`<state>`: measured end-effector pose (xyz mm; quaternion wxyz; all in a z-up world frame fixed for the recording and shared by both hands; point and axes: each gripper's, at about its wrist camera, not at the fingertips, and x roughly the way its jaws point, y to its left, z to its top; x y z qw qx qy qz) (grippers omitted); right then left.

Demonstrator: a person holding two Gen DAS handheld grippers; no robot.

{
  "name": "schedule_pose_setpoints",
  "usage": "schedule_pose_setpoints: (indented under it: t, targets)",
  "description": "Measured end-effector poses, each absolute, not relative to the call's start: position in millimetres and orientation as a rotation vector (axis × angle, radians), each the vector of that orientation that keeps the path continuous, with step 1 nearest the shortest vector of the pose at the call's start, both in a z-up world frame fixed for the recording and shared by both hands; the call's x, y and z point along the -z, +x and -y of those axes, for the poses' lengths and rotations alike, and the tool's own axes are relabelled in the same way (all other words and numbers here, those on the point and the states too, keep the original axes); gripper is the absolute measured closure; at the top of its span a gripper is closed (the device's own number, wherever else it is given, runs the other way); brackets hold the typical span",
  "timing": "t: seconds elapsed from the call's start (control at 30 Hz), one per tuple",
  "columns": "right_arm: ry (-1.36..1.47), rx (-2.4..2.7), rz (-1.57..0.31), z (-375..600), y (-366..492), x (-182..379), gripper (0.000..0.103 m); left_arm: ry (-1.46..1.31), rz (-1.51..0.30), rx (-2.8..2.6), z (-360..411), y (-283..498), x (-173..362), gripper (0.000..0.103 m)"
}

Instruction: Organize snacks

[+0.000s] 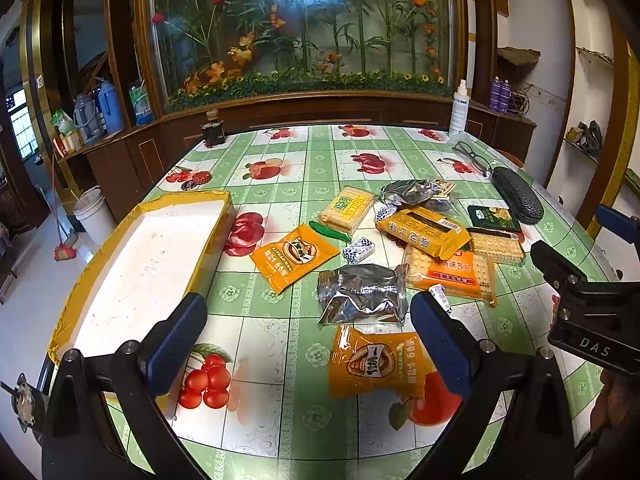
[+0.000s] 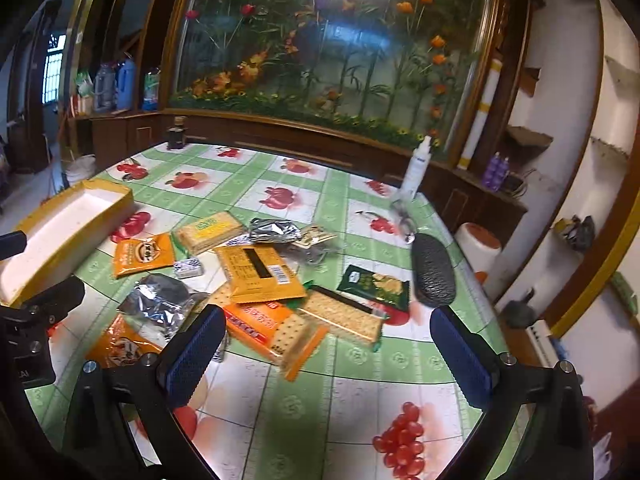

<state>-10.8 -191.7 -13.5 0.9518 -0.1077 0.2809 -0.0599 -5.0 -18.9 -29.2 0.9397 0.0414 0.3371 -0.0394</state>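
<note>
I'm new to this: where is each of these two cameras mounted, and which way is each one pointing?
Left wrist view: sits on the left tool, looking forward over the table at the white tray and scattered snacks; its two blue fingers show, open, plus the right tool at the right edge.
Right wrist view: sits on the right tool, facing the snack pile and the black glasses case; its own open fingers show, with the left tool at the left edge.
Shared: tray, snacks, case, spray bottle.

snacks (image 1: 384, 248) | mixed packets, scattered flat | beside empty white tray (image 1: 152, 256)
</note>
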Motion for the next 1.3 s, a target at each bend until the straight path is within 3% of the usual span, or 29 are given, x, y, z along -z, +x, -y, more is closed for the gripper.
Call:
schedule_pose_setpoints:
  t: [1.3]
  targets:
    - [-0.224, 0.157, -0.575, 197.1, -16.3, 13.9, 0.0, 0.093, -0.701, 0.089, 26.8, -10.6, 33.2, 0.001]
